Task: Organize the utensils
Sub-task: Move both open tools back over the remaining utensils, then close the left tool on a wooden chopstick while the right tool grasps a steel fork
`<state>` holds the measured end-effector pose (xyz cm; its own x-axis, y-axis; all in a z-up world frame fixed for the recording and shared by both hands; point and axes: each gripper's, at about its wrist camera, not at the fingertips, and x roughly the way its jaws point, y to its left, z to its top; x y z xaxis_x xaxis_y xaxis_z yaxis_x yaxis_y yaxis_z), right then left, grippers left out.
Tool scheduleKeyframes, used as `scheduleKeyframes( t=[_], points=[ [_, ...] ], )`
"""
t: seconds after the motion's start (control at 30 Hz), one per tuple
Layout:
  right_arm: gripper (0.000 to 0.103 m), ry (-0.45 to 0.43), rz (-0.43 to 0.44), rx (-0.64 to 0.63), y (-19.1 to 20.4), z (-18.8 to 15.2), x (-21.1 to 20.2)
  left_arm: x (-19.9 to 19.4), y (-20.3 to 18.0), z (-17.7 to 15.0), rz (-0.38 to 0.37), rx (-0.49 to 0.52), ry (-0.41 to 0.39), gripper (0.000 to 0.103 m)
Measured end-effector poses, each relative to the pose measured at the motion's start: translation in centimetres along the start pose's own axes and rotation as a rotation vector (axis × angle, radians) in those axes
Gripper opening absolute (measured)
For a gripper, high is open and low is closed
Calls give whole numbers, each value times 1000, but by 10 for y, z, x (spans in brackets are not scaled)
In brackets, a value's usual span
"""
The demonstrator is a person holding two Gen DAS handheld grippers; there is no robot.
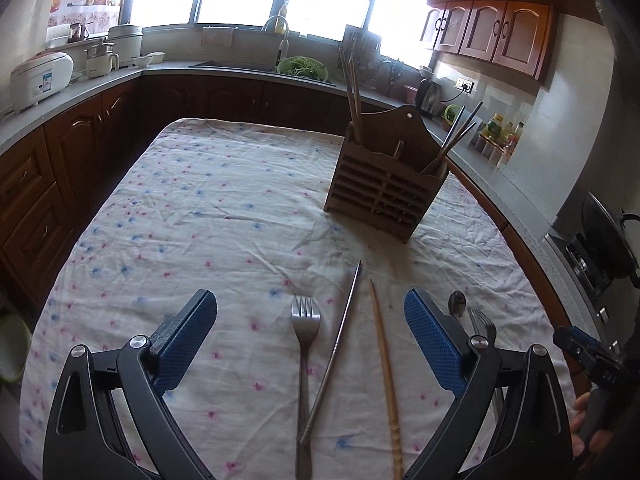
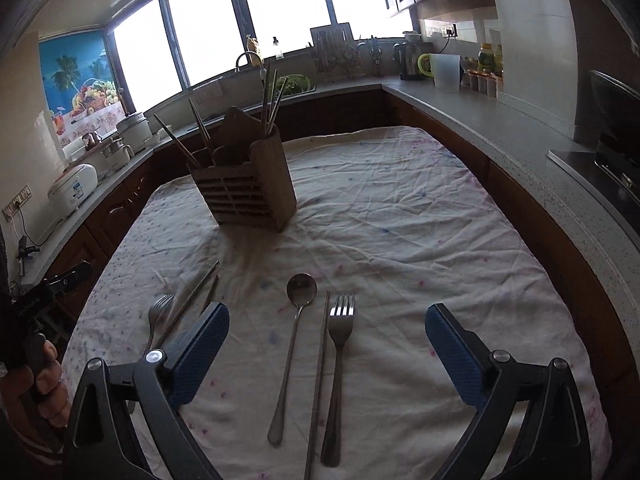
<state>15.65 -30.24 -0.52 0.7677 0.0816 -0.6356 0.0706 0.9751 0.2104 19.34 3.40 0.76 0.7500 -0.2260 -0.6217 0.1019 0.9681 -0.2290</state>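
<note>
A wooden utensil holder stands on the clothed table, with chopsticks in it; it also shows in the right wrist view. My left gripper is open above a fork, a metal chopstick and a wooden chopstick. My right gripper is open above a spoon, a metal chopstick and a second fork. Both grippers hold nothing.
Kitchen counters wrap around the table on three sides, with a rice cooker, a sink and a kettle. A stove with a pan stands at the right.
</note>
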Motion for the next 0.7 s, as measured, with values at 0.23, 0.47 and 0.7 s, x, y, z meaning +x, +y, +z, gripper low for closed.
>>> scheduleKeyframes(
  t=[0.23, 0.47, 0.7],
  points=[
    [101, 28, 30, 33, -17, -36, -12, -7, -5, -28, 0, 45, 38, 97],
    [100, -21, 66, 89, -20, -44, -13, -2, -9, -43, 17, 79, 81, 97],
    [82, 68, 106, 57, -18, -43, 7, 8, -14, -42, 15, 106, 106, 97]
  ],
)
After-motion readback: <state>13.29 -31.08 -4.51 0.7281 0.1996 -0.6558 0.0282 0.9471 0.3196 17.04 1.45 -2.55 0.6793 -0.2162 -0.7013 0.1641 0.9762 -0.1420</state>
